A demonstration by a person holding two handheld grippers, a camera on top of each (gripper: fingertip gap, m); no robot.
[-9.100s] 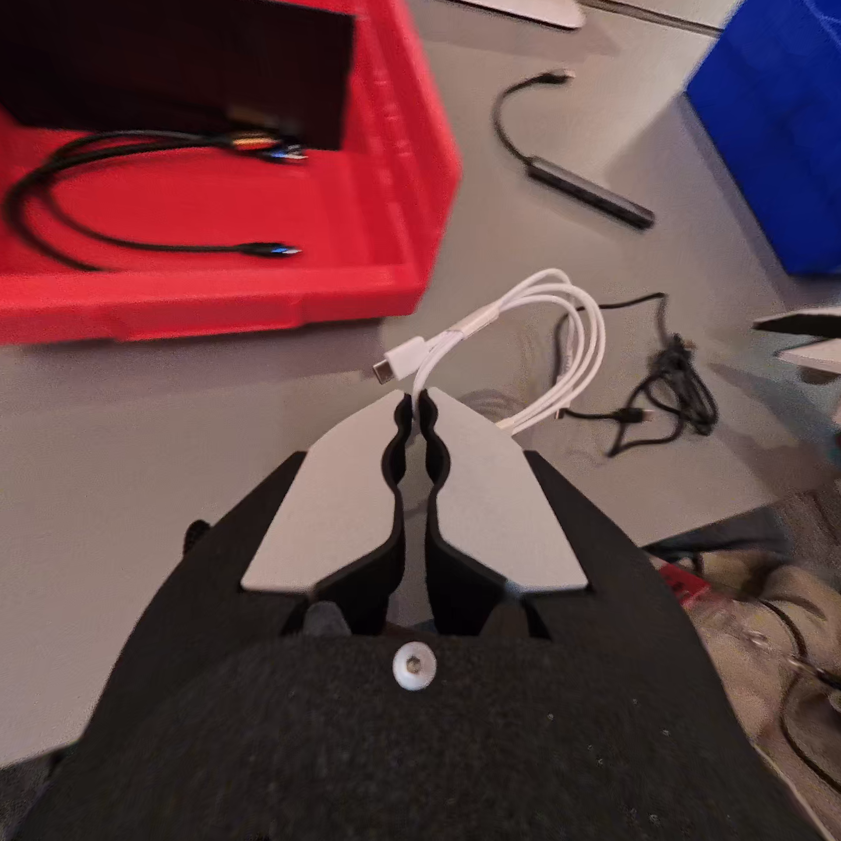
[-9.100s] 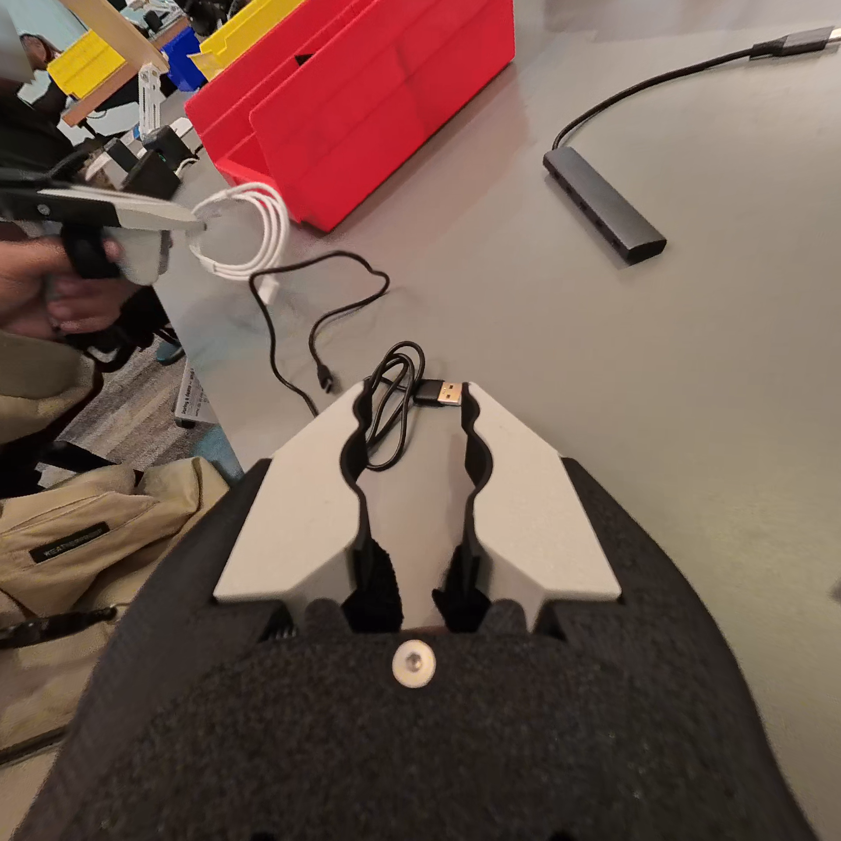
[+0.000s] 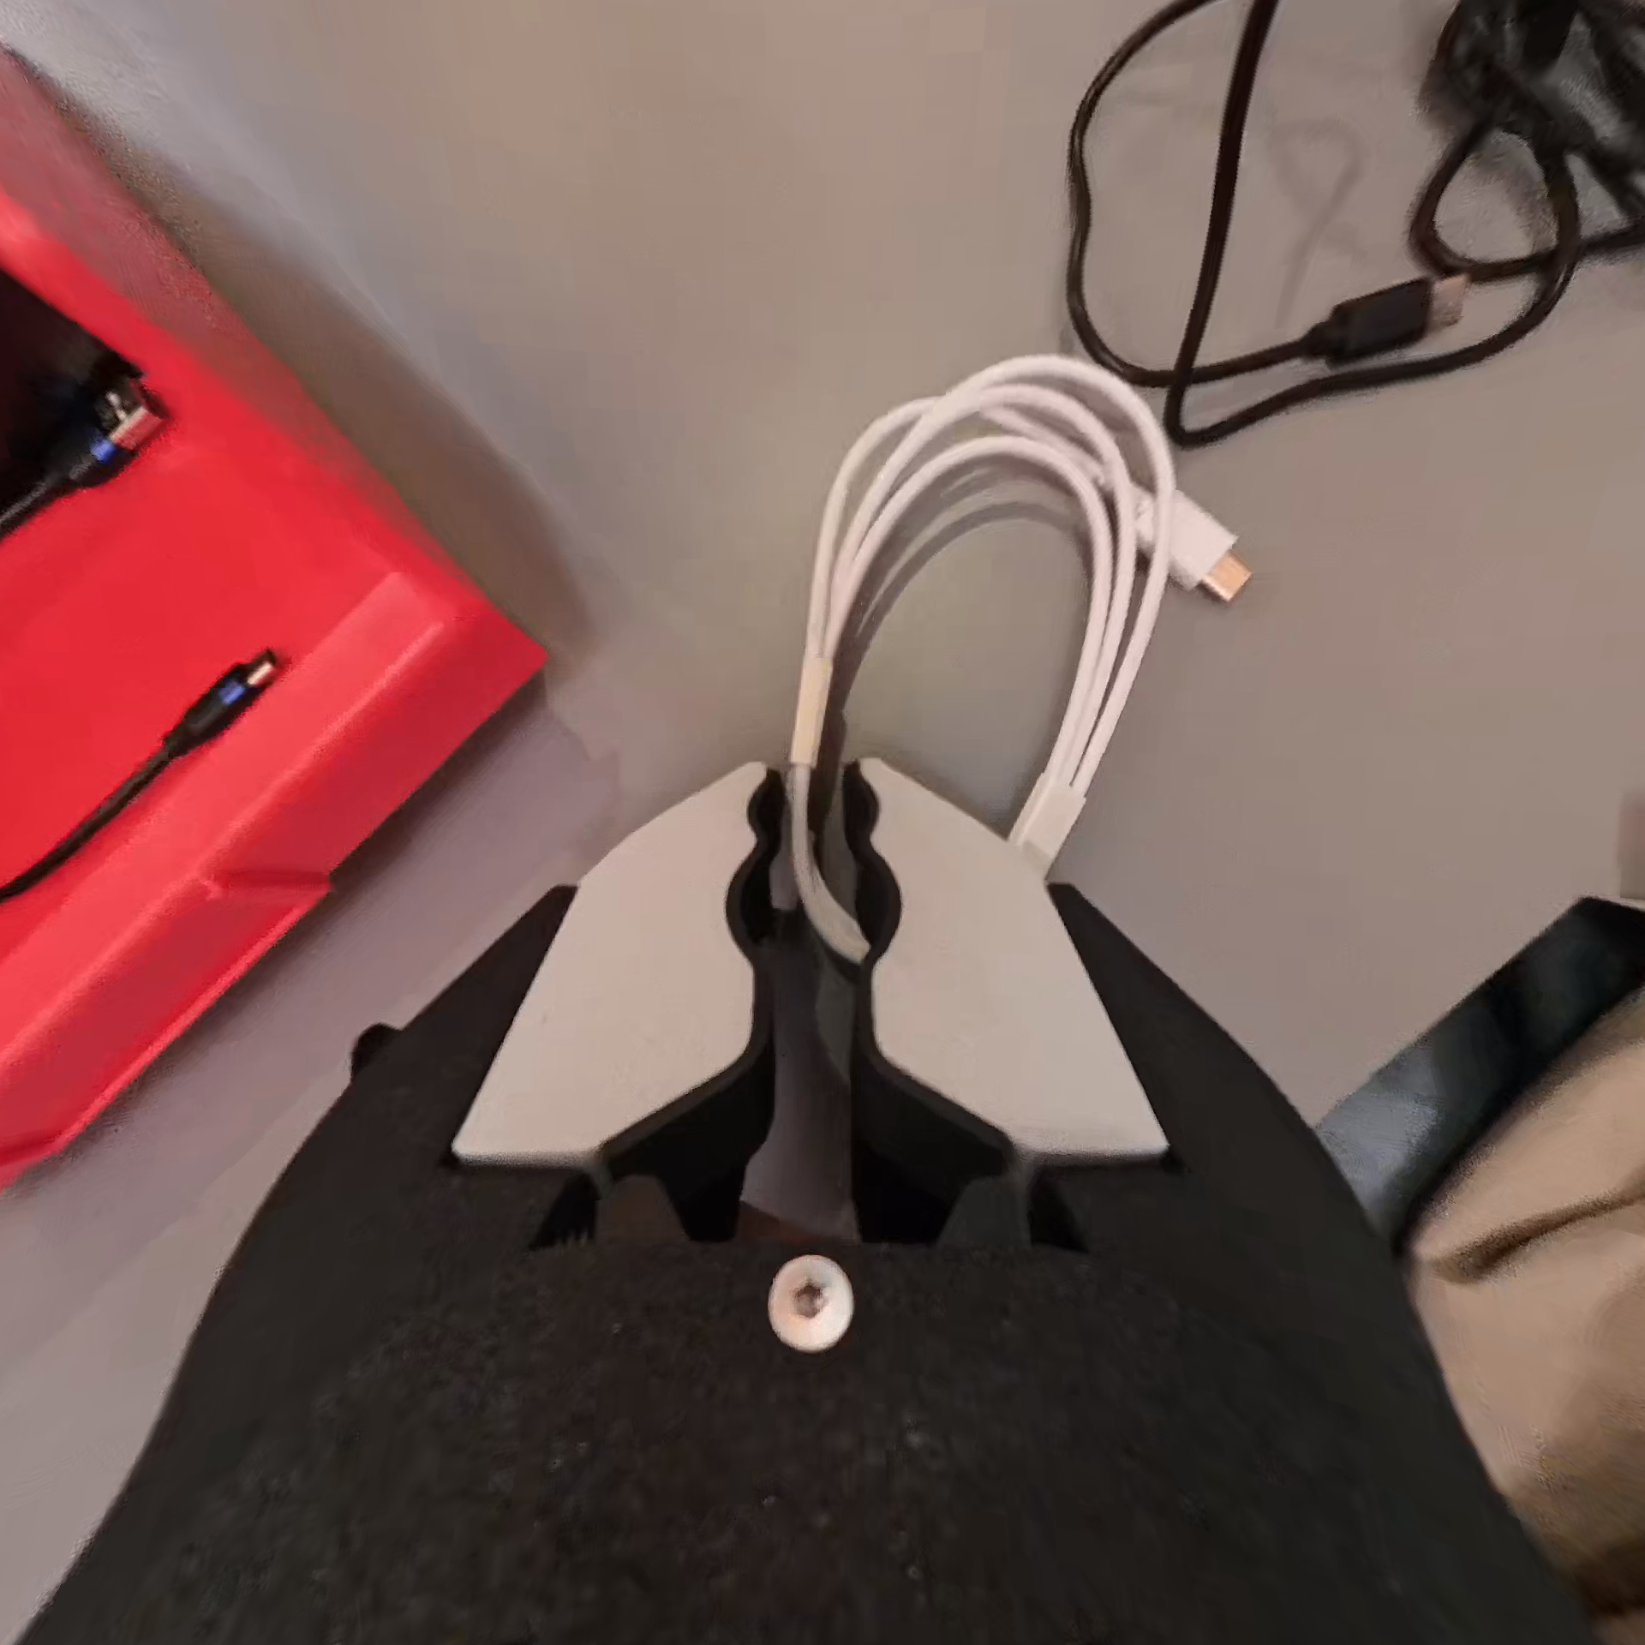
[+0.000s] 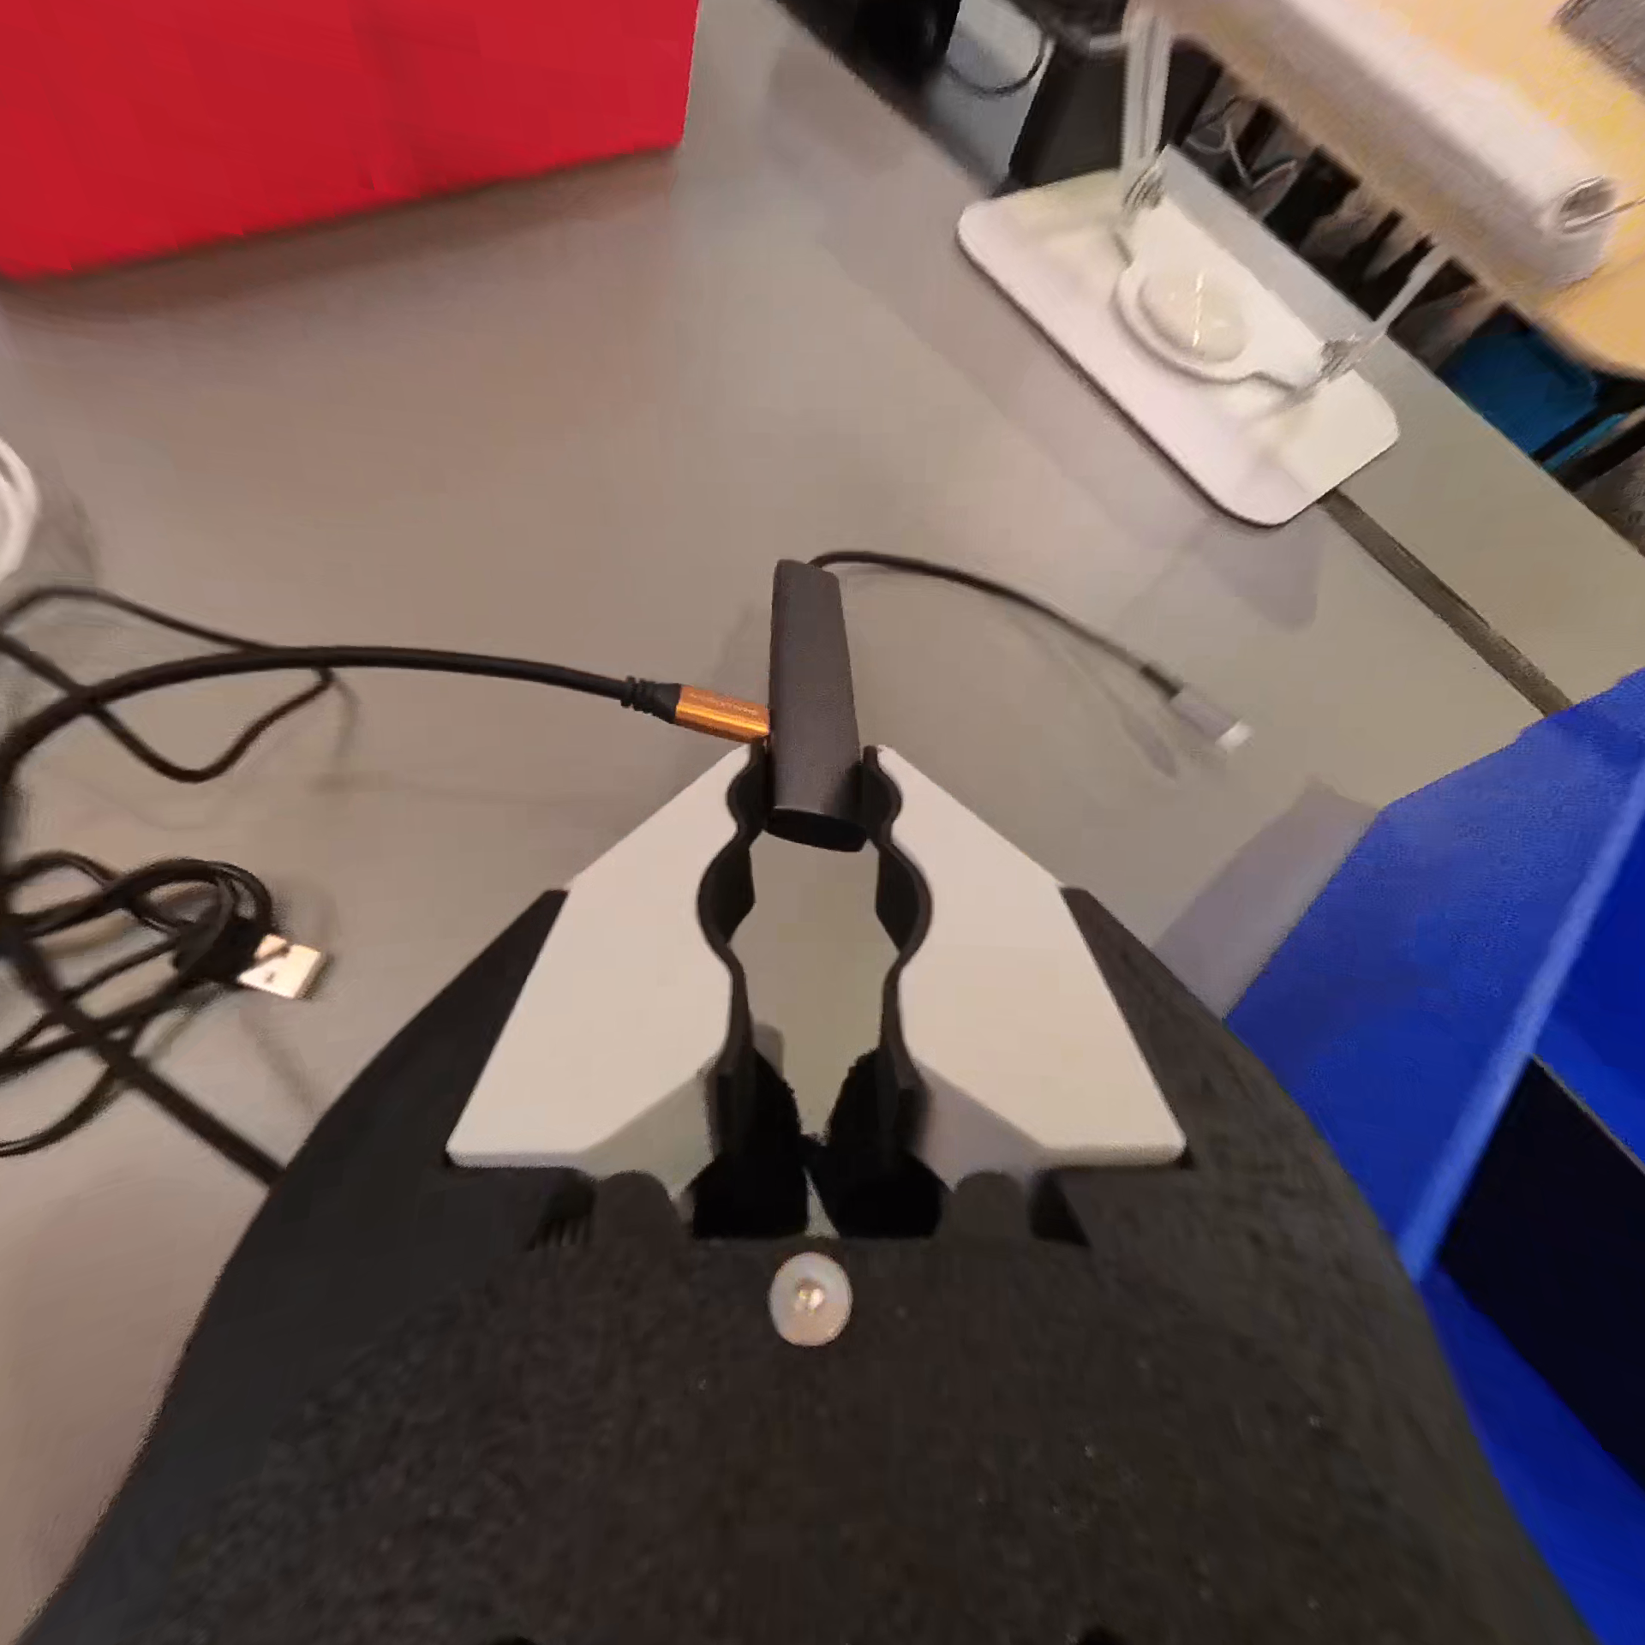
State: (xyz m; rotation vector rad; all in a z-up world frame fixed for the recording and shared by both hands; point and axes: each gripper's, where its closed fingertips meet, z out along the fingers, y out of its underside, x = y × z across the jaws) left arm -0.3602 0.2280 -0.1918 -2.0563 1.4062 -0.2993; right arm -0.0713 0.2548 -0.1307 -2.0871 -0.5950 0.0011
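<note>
The left gripper [image 3: 817, 783] pinched a coiled white cable [image 3: 988, 570] beside a red bin [image 3: 267, 712]. The right gripper [image 4: 812, 765] clamped a dark adapter [image 4: 812, 703] over a grey table [image 4: 534, 427].

The left gripper [image 3: 819, 783] points forward and down over the grey table [image 3: 623, 267], its pale fingers [image 3: 659, 944] nearly closed, pinching a bundled white cable [image 3: 988, 498] between the tips. The right gripper [image 4: 814, 765] reaches forward at a shallower angle, its jaws a little wider, clamped at the tips on a dark oblong adapter [image 4: 810, 694] with cables attached.
</note>
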